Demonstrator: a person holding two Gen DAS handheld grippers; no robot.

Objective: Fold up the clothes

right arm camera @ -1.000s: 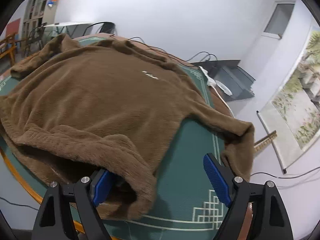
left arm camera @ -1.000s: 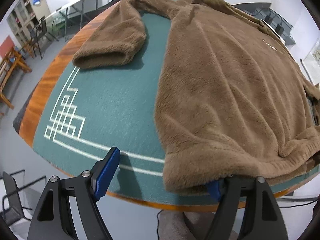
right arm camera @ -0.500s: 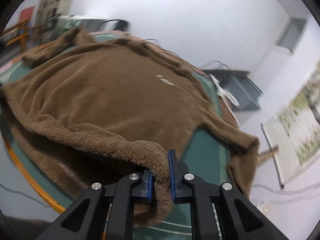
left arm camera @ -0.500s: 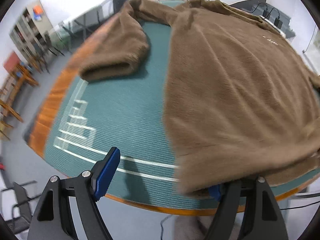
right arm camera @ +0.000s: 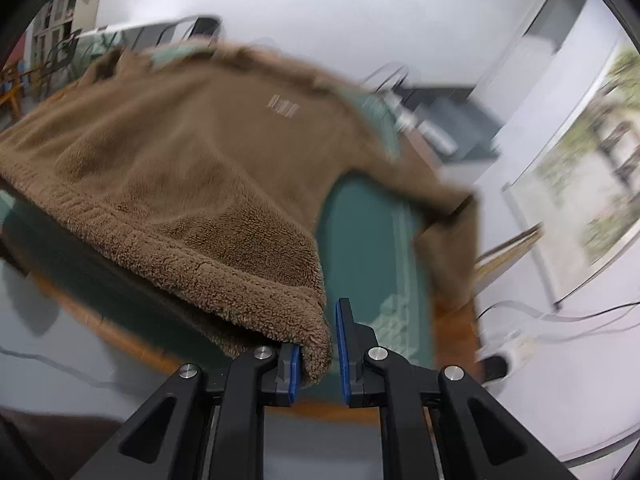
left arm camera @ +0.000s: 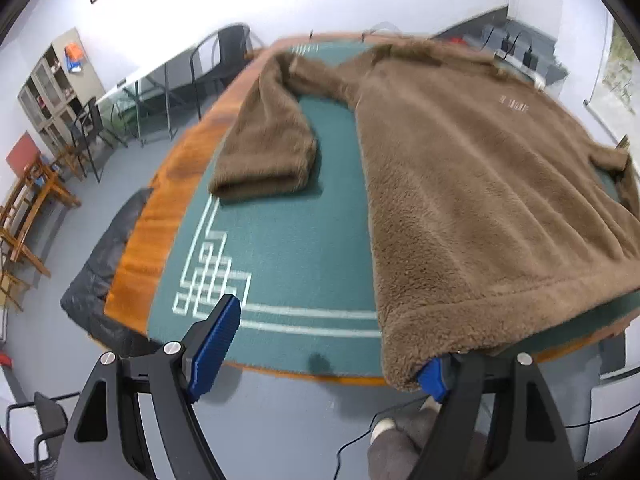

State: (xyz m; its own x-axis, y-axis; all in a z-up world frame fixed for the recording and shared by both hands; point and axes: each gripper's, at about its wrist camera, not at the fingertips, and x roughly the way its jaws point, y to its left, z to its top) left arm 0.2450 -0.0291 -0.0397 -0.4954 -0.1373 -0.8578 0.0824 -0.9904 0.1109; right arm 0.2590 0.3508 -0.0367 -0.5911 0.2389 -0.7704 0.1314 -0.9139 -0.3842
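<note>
A brown fleece sweater (left arm camera: 480, 200) lies front up on the green table mat (left arm camera: 280, 240), its left sleeve (left arm camera: 268, 144) folded down beside the body. My left gripper (left arm camera: 324, 360) stands open at the near table edge. The hem's left corner drapes over its right fingertip (left arm camera: 434, 376), while the left fingertip (left arm camera: 216, 344) is bare. In the right wrist view my right gripper (right arm camera: 319, 360) is shut on the hem's right corner of the sweater (right arm camera: 180, 168), and the hem hangs raised off the mat. The right sleeve (right arm camera: 452, 248) trails toward the table's far side.
An orange wooden rim (left arm camera: 168, 208) runs round the mat, with a dark cloth (left arm camera: 96, 276) over its left edge. Chairs (left arm camera: 224, 56) and a cabinet (left arm camera: 52, 88) stand beyond. A person's foot (left arm camera: 400, 436) and cables lie on the floor below. Grey equipment (right arm camera: 452, 120) sits behind the table.
My right gripper has shut on the hem's right corner and lifted it off the mat. The left gripper has stayed wide and drawn back and up, the hem corner still on its right finger.
</note>
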